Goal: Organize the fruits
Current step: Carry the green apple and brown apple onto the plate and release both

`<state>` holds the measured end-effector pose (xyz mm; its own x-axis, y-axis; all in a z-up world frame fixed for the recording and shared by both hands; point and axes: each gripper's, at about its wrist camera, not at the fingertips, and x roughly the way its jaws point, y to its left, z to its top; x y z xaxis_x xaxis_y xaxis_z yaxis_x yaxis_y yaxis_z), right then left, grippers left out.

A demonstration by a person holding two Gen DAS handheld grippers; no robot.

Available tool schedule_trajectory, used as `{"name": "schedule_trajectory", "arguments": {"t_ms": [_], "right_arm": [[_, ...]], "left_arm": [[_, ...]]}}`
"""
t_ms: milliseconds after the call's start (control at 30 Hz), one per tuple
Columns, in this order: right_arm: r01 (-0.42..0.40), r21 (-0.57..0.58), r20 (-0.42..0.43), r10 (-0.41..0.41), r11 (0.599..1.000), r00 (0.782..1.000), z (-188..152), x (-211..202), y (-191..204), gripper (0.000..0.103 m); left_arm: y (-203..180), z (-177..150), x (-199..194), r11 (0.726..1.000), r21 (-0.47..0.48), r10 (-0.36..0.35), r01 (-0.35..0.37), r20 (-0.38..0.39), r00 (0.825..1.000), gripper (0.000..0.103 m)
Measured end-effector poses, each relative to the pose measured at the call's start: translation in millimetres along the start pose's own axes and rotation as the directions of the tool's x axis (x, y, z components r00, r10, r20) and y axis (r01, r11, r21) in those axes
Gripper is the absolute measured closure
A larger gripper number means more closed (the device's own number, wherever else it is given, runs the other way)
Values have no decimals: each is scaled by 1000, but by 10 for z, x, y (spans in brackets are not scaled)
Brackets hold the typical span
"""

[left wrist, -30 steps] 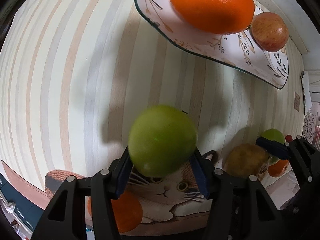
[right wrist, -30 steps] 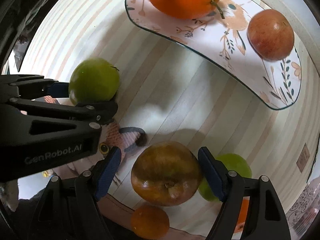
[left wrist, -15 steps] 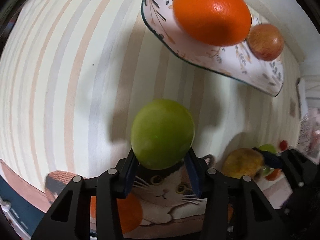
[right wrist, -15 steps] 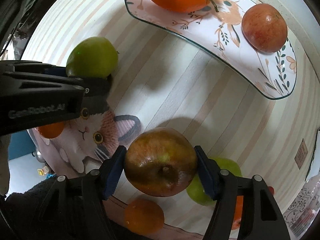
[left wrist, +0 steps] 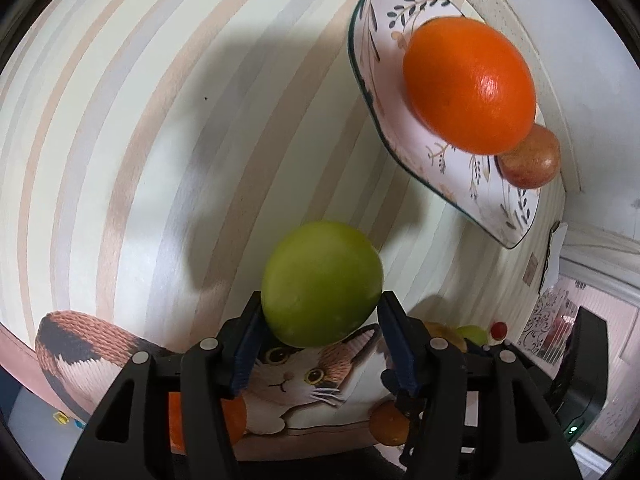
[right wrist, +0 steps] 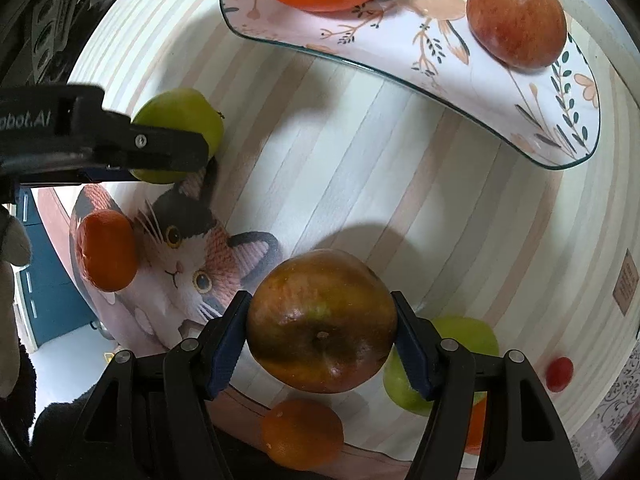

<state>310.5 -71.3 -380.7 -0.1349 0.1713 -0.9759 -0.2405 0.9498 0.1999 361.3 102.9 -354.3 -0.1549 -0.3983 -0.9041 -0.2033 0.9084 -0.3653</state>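
While both fruits are carried clear of the worktop, they read as follows:

Left tool (left wrist: 320, 320): clenched on the green apple (left wrist: 321, 283), pads on its two sides at its widest part.
Right tool (right wrist: 322, 338): clenched on the brown apple (right wrist: 321, 322), gripped across its middle, its dimpled end toward the camera.
Green apple, handling: likely firm and moderately heavy; the skin looks smooth and waxy, so it could slip if gripped off-centre.
Brown apple, handling: round, glossy, mottled red-brown; probably bruises under a hard squeeze, so hold at the widest girth.
Plate (right wrist: 472, 92): ahead of both tools, glazed with a leaf pattern and dark rim; hard, and a dropped fruit would likely roll.
On the plate: a large orange (left wrist: 469, 85) with dimpled peel and a red apple (right wrist: 516, 20), apart from each other.
Worktop (right wrist: 360, 152): covered in a smooth striped cloth with a cat print.
Below the right tool: loose fruits, among them a small orange (right wrist: 303, 432).
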Motion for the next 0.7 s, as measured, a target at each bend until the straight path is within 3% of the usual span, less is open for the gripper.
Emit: {"name": "schedule_trajectory", "arguments": {"t_ms": [100, 400, 700], "right_arm": [[-8, 10, -1, 8, 1000, 1000, 11, 42, 6, 33], [-23, 39, 3, 23, 999, 1000, 58, 27, -101, 32], [19, 28, 35, -20, 999, 999, 9, 29, -10, 34]], "left_arm": [[12, -44, -53, 1000, -11, -24, 24, 2, 1000, 49], [-7, 46, 66, 999, -29, 23, -23, 2, 1000, 47], [-169, 1, 53, 988, 77, 125, -133, 97, 987, 48]]}}
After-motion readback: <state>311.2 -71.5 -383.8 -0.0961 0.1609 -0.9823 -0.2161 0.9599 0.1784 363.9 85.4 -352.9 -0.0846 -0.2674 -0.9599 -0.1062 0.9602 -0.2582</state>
